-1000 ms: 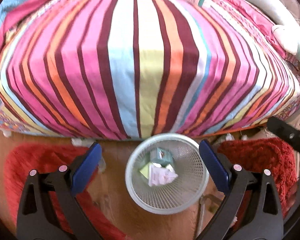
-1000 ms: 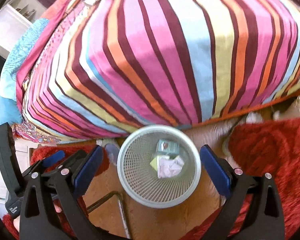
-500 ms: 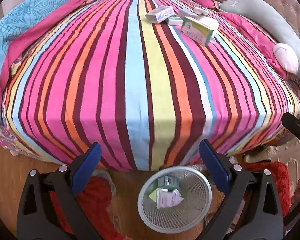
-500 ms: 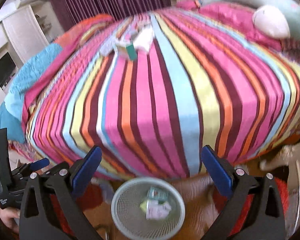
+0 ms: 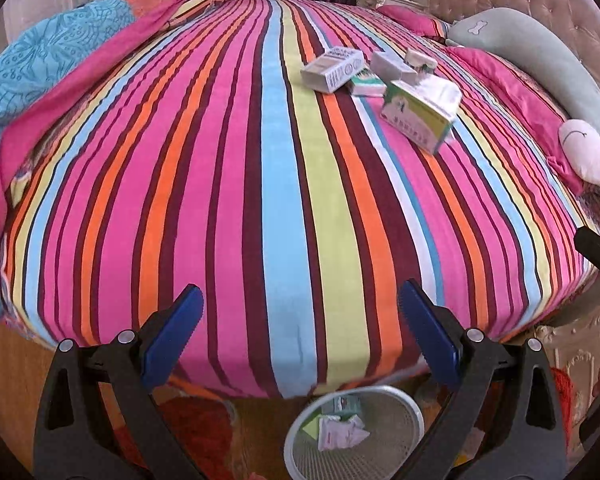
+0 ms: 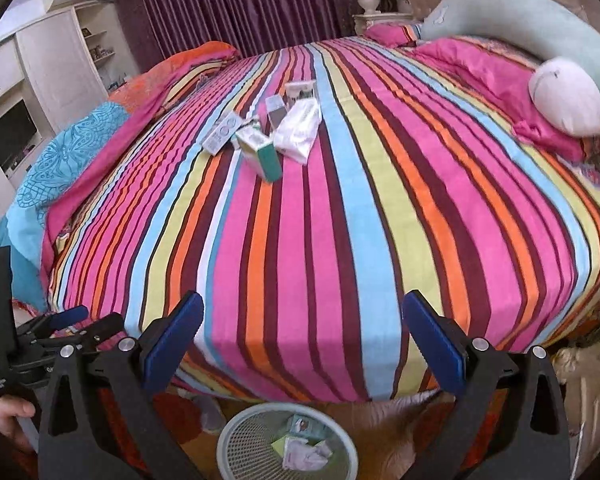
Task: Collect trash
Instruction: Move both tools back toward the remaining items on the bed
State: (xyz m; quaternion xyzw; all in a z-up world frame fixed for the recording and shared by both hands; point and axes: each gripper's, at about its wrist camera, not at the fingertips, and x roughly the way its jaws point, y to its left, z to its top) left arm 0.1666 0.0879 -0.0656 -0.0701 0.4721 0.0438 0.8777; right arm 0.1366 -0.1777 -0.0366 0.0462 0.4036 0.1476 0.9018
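Both the left tongs [image 5: 300,320] and right tongs [image 6: 302,326] are hanging apart and empty while the cartons [image 5: 418,116] are lying clustered at one o'clock on the striped bed [image 5: 220,200], well apart from the mesh wastebasket [image 5: 380,456] at six o'clock, so grabbing could be crushing or nudging neighbours.

Left hand-held gripper [image 5: 300,312] and right hand-held gripper [image 6: 302,322], black plastic arms, blue ribbed pads, silver rivets

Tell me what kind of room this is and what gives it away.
A bedroom, almost certainly. A large bed with a striped cover fills the view, a tufted headboard stands behind a long grey-green pillow, and dark curtains hang at the back beside white cabinets.
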